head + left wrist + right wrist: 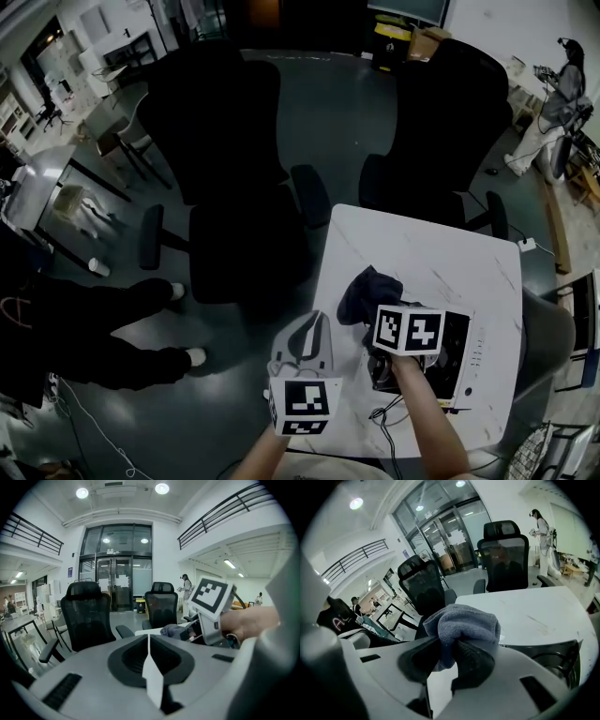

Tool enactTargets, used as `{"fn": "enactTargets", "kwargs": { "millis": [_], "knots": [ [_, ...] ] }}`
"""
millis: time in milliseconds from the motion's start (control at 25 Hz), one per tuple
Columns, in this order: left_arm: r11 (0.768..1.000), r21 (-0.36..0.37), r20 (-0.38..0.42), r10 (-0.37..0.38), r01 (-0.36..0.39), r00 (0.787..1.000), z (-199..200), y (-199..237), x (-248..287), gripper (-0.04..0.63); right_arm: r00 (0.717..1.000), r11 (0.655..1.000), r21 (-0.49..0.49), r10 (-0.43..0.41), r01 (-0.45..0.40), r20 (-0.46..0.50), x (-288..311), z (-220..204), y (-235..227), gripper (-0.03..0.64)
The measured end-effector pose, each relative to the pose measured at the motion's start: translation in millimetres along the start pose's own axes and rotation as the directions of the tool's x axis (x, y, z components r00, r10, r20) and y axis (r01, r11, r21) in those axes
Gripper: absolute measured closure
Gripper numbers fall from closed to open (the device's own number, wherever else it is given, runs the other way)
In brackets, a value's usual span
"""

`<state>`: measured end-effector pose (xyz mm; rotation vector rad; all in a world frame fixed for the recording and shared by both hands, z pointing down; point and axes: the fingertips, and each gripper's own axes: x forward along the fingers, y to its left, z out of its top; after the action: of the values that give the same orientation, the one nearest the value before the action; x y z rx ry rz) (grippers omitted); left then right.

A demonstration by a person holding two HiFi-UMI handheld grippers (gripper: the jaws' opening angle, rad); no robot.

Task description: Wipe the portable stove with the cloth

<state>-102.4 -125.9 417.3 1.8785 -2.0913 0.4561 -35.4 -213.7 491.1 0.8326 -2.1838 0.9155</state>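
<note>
Entry: cloth (464, 625), being clamped in a bunch by the right gripper (452, 660).
Portable stove (469, 366) is sitting on the table's (422, 253) near right, just right of and below the cloth. The left gripper (148, 639), jaws together and empty, is hovering farther off.

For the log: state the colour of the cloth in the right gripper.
Greyish blue. The cloth shows best in the right gripper view.
</note>
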Motion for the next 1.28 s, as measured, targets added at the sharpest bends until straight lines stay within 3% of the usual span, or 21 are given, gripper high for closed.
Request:
{"fn": "enactTargets", "kwargs": {
  "millis": [520, 1280],
  "knots": [
    [0.998, 0.044, 0.049, -0.036, 0.034, 0.998, 14, 0, -32, 0.572, 0.984, 0.994, -0.106, 0.029, -0.01, 0.178, -66, -27, 51, 0.529],
    [0.991, 0.07, 0.103, -0.119, 0.112, 0.988, 14, -7, -80, 0.572, 0.944, 0.998, -0.012, -0.062, 0.069, 0.325, -126, -75, 78, 0.528]
  ]
}}
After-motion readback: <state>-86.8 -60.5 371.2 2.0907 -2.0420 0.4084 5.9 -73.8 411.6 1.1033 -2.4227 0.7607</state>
